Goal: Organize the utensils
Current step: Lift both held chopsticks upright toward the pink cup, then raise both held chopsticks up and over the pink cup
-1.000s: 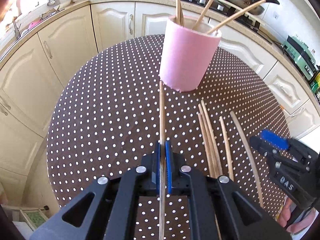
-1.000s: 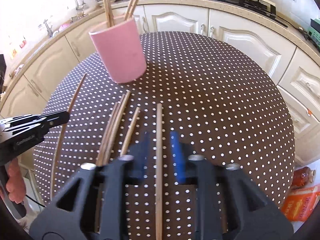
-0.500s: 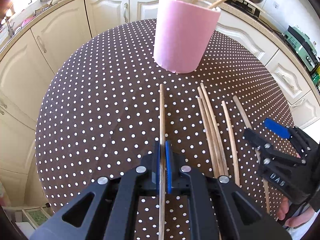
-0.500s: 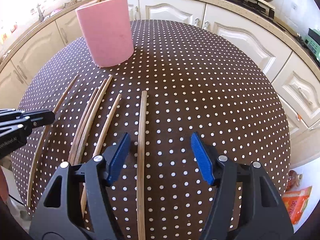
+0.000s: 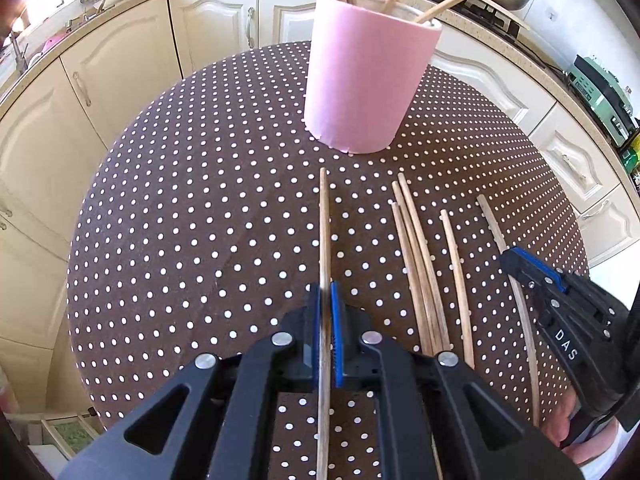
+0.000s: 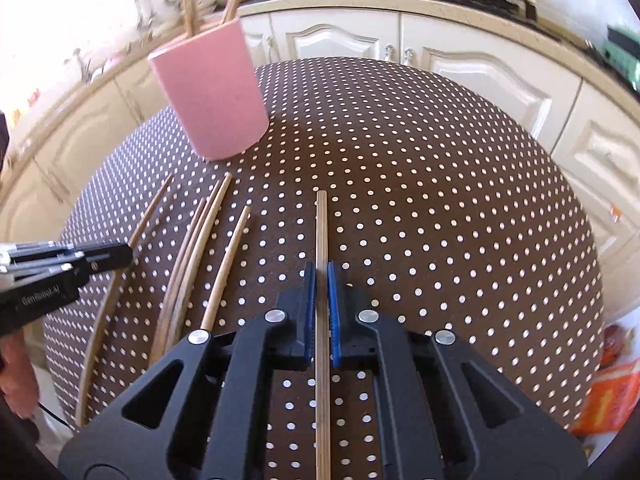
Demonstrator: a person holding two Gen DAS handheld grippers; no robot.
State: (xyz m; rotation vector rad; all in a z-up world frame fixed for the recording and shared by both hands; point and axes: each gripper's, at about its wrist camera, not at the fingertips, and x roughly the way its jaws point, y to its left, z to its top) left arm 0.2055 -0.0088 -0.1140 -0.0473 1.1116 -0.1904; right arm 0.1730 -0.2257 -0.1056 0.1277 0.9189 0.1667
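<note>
While the left gripper fingers pinch one chopstick, the right gripper fingers clamp another chopstick, pink holder beyond them.

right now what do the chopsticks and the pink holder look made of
Chopsticks: likely bamboo or wood, pale tan, matte, unlacquered, some slightly bowed with faint grain. Pink holder: cannot tell for sure; matte, uniform, thick pale rim and a ragged bottom edge suggest foam or paper wrap rather than glazed ceramic.
</note>
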